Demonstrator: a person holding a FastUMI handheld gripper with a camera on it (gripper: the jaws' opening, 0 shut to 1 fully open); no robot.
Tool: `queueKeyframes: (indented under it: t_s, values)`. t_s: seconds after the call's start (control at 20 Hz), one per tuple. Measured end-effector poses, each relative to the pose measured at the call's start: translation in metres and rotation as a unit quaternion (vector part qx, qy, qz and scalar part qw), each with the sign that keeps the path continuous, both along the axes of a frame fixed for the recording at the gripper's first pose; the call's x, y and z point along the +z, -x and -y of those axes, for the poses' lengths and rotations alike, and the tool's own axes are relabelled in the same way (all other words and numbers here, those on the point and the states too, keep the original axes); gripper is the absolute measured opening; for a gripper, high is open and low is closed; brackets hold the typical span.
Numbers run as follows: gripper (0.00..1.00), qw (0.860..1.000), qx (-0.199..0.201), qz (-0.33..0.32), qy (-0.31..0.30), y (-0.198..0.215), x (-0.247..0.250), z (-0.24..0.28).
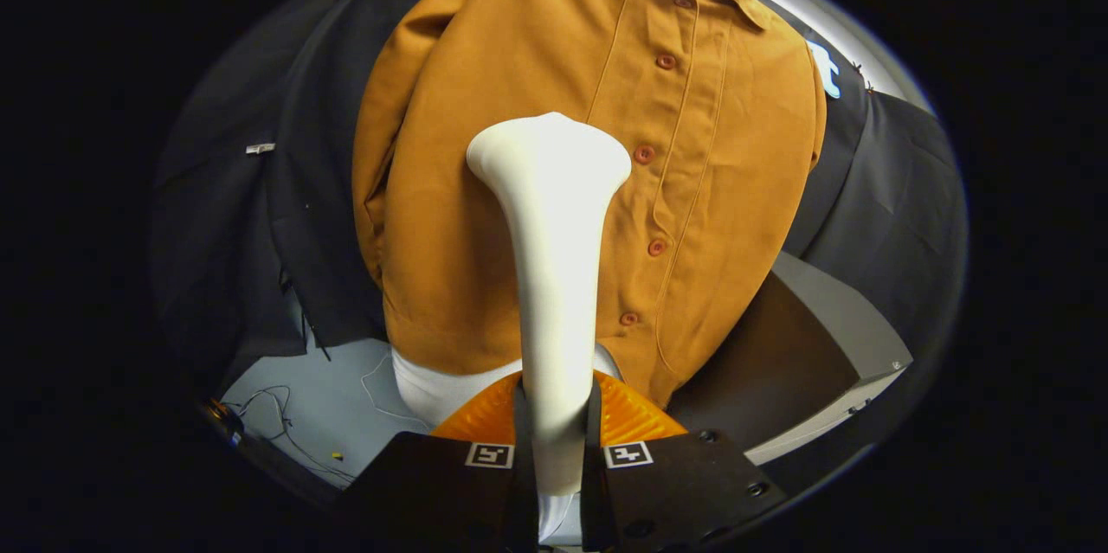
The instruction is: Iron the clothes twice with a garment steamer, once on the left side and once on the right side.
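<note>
A mustard-brown button-up shirt (675,146) hangs upright ahead of me, its row of reddish buttons running down right of centre. A white garment steamer (554,259) rises from between my fingers, its wide head resting against the shirt's left half, just left of the button row. My gripper (557,427) is shut on the steamer's slim handle, with both fingers pressing its sides. A white form (437,393) shows under the shirt's hem.
Black cloth covers the booth wall around the shirt. A grey floor with thin loose cables (286,423) lies low on the left. A brown and grey boxy stand (805,354) sits low on the right, close to the shirt's hem.
</note>
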State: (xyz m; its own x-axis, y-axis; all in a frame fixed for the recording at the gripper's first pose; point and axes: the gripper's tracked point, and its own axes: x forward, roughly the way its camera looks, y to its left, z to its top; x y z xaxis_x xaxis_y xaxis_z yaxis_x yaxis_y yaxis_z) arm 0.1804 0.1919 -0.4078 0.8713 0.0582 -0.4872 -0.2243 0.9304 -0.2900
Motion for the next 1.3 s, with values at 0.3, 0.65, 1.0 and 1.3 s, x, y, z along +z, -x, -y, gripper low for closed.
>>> queueKeyframes:
  t_s: [0.3, 0.65, 1.0, 1.3]
  values:
    - [0.23, 0.999, -0.006, -0.032, 0.001, 0.020, -0.028, 0.016]
    - [0.23, 0.999, -0.013, -0.019, -0.032, 0.047, -0.001, 0.040]
    - [0.23, 0.995, -0.021, 0.051, -0.082, 0.061, 0.083, 0.068]
    - [0.23, 0.988, -0.029, 0.108, -0.104, 0.065, 0.155, 0.091]
